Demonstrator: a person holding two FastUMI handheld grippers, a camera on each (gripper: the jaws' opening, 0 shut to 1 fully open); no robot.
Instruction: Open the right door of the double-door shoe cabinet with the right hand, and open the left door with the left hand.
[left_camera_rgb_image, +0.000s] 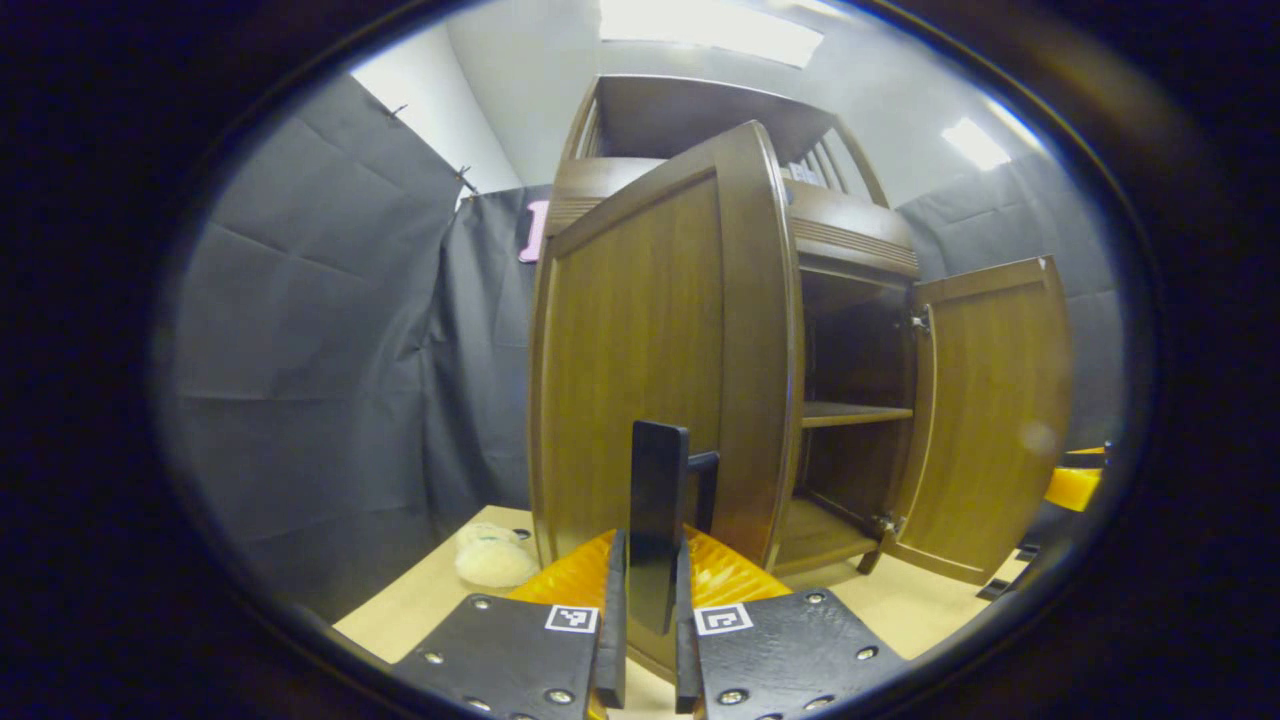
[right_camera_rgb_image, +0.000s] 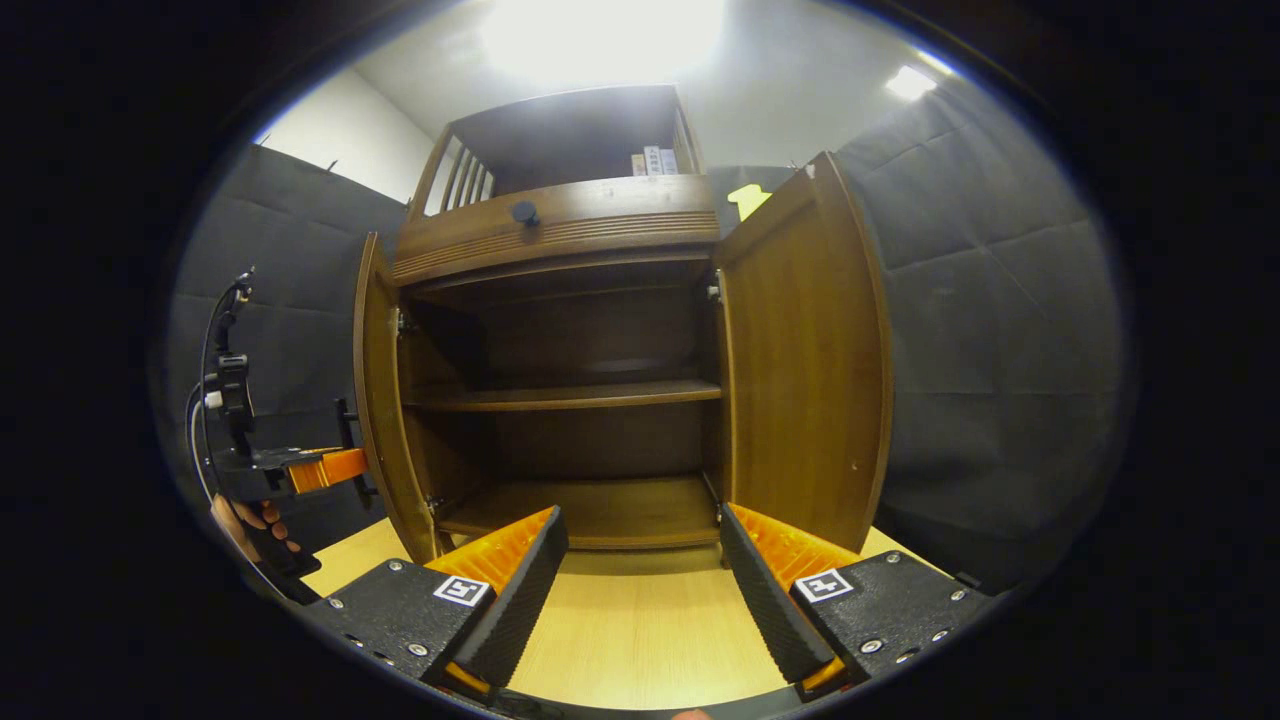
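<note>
**Both doors open; left grip on the handle is the weak point**

The left gripper (left_camera_rgb_image: 648, 610) is closed on the handle (left_camera_rgb_image: 657, 520) of the left door (left_camera_rgb_image: 640, 370), both fingers pressing the dark upright bar from either side. That door stands swung well out from the cabinet (right_camera_rgb_image: 560, 300). In the right gripper view it shows edge-on, with the left gripper (right_camera_rgb_image: 345, 462) beside it and a hand (right_camera_rgb_image: 255, 525) gripping the tool below.

The right gripper (right_camera_rgb_image: 643, 590) hangs wide open and holds nothing, just in front of the cabinet above the floor (right_camera_rgb_image: 630, 630). The right door (right_camera_rgb_image: 800, 370) is already swung out, and the shelf (right_camera_rgb_image: 570, 395) inside is bare.

The task looks nearly done; the risks lie in finishing it.
- Pulling the left door further could strain its hinges if it is near its stop.
- The fingers hold the handle low down; a pull off the door's arc could make them slip or twist the bar.
- A careless release might let the door drift back.
- The pale soft thing (left_camera_rgb_image: 492, 558) on the floor lies near the door's swing and could be brushed.
</note>
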